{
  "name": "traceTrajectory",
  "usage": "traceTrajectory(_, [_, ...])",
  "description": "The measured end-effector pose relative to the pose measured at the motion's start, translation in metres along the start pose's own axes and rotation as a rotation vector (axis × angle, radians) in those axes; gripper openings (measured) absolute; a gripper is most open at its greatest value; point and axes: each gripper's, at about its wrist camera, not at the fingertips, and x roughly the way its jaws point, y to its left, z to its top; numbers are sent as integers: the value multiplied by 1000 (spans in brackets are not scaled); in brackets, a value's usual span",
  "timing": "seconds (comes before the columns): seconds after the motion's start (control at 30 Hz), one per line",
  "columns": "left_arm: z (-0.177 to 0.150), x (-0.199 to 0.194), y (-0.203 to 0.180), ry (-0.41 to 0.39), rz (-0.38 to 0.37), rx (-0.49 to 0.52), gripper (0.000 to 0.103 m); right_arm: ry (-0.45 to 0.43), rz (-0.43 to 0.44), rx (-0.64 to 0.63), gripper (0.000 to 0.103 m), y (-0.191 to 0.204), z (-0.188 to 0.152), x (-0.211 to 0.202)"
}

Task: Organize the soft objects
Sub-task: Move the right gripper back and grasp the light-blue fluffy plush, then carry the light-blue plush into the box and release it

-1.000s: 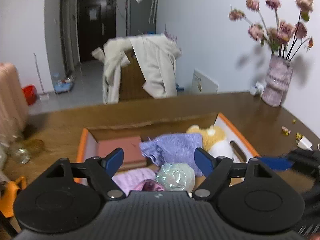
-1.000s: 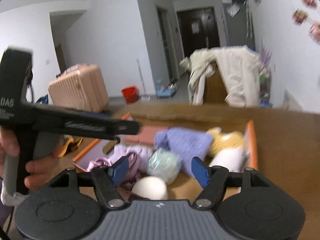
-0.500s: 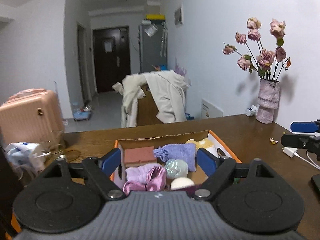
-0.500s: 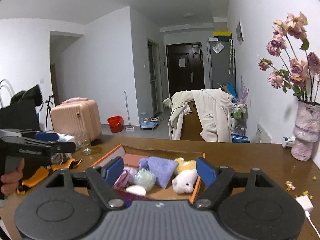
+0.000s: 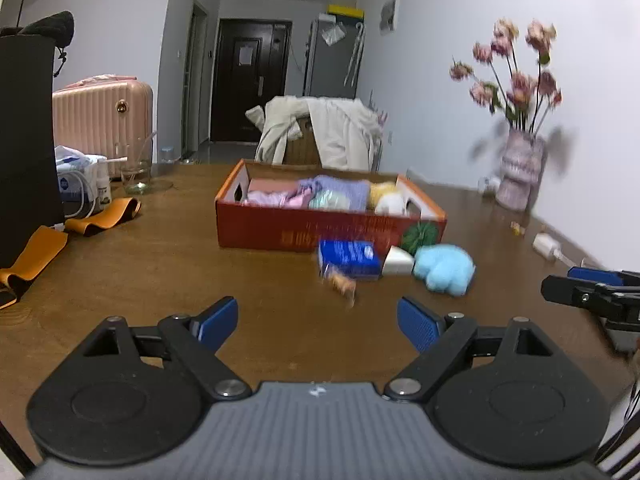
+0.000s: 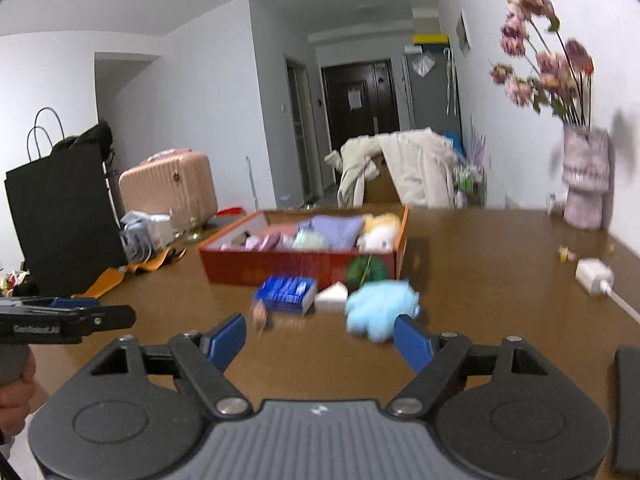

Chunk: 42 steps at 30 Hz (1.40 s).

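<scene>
A: What should the person do now?

B: Most soft things already sit in the box [image 5: 288, 232]. A blue fluffy toy [image 5: 444, 268] still lies on the table [image 5: 160, 272], just in front of the box, beside a white wedge [image 5: 396, 262] and a blue pack [image 5: 348, 258]. That toy looks like the next one to go in. The right gripper [image 6: 320, 340] is nearer to it. It should come down over the middle of the toy, squeeze softly, lift it over the wall and drop it in a free spot.

A: Are the fingers holding anything?

B: No. The left gripper [image 5: 316, 320] is wide open and empty, and so is the right one. Both have just been opening, with nothing between the fingers.

A: What changed?

B: A second ago both grippers hung right over the box. Now they have pulled back, so the whole box and the things in front of it show.
</scene>
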Motion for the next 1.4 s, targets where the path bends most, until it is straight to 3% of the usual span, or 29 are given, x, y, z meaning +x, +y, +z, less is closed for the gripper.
traceTrajectory(0.27, [2, 20, -13, 13, -15, 6, 89, 7, 2, 26, 81, -9, 1, 15])
traceTrajectory(0.53, [9, 80, -42, 63, -82, 65, 85, 90, -66, 88, 79, -52, 20, 105])
traceTrajectory(0.67, [12, 105, -46, 87, -120, 52, 84, 135, -115, 104, 67, -78, 35, 157])
traceTrajectory(0.87, [12, 129, -49, 113, -174, 56, 75, 213, -67, 135, 40, -94, 35, 201])
traceTrajectory(1.03, [8, 128, -52, 102, -274, 68, 65, 259, -21, 113, 38, -67, 22, 172])
traceTrajectory(1.13, [2, 130, -55, 137, -342, 41, 54, 273, 65, 181, 38, -53, 5, 149])
traceTrajectory(1.2, [-4, 131, -58, 170, -379, 25, 53, 267, 87, 246, 40, -52, -3, 140])
traceTrajectory(1.3, [-14, 134, -62, 207, -402, 22, 52, 259, 106, 270, 40, -54, -8, 136])
traceTrajectory(1.4, [-17, 140, -62, 234, -420, -14, 44, 261, 116, 274, 39, -54, -10, 135])
